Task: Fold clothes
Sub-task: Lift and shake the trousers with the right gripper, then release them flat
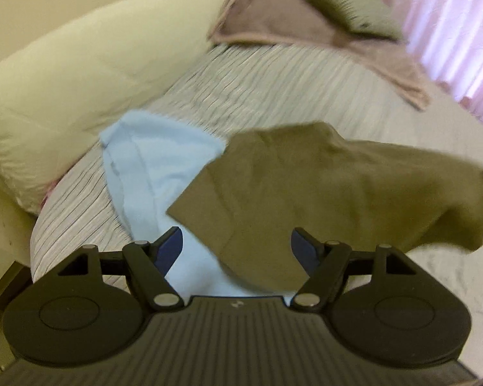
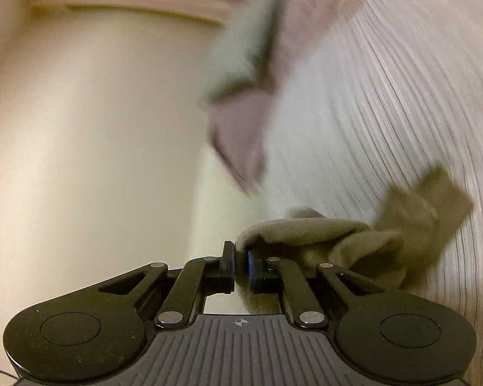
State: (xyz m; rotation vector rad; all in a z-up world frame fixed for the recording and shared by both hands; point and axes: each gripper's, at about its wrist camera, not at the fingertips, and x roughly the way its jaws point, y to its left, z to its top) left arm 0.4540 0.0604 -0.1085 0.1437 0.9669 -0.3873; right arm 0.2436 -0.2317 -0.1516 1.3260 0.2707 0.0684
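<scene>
We see a bed (image 1: 273,83) under a grey striped cover, a cream duvet (image 1: 80,74) bunched along its far side and pink curtains (image 1: 460,32) beyond. Our right tongs (image 2: 241,267) are pinched tight on an olive garment (image 1: 338,186), lifted over the bed. Our left tongs (image 1: 236,247) gape wide, holding nothing, above a light blue garment (image 1: 145,167). A mauve and green pile (image 1: 306,13) lies farther off.

Ahead of me a striped bedspread (image 1: 248,90) covers the bed. A cream pillow (image 1: 90,74) lies along its far left side. Pink curtains (image 1: 457,32) hang at the far right. In my right view everything smears with motion blur.
</scene>
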